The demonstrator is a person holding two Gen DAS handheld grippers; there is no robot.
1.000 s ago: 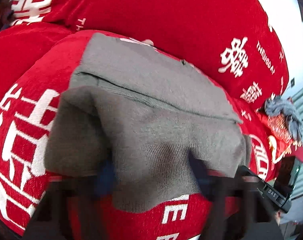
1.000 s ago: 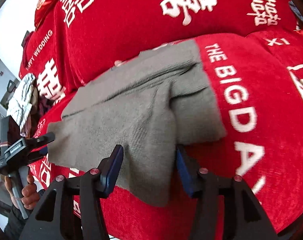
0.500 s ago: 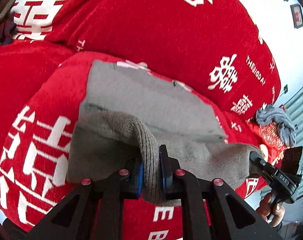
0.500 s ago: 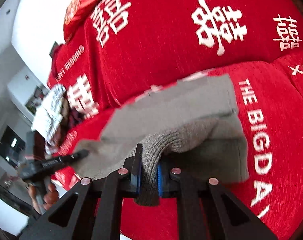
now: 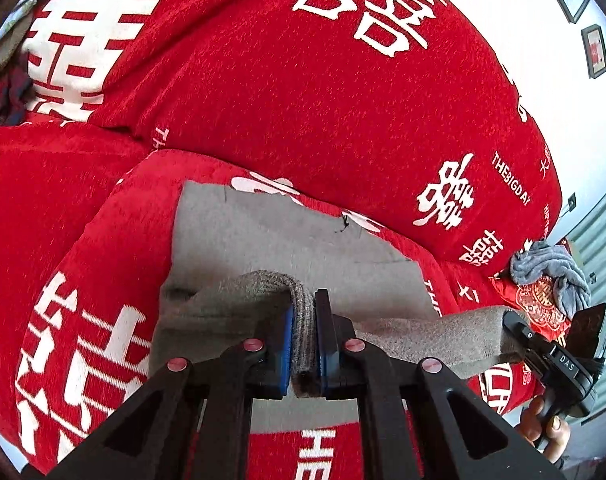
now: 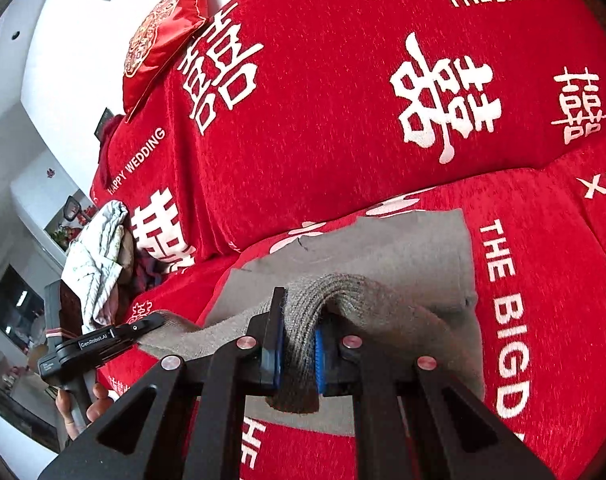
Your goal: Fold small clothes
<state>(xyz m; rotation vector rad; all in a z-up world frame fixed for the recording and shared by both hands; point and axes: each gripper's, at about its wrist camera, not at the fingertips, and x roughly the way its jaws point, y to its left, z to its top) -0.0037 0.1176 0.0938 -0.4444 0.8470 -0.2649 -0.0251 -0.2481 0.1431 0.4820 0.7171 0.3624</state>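
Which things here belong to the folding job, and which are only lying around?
Part of the job:
- grey knit garment, near hem lifted off the sofa
- left gripper, shut on the hem
- right gripper, shut on the hem

Just lying about:
- grey cloth on a red cushion
- pale clothes pile
- red sofa cover

A grey knitted garment (image 5: 287, 236) lies flat on the red sofa seat (image 5: 103, 264). Its ribbed near edge is gathered and lifted off the seat at two points, sagging between them.

grey garment (image 5: 287, 240) near edge hidden behind tool, person's hand (image 6: 83, 404) cut off
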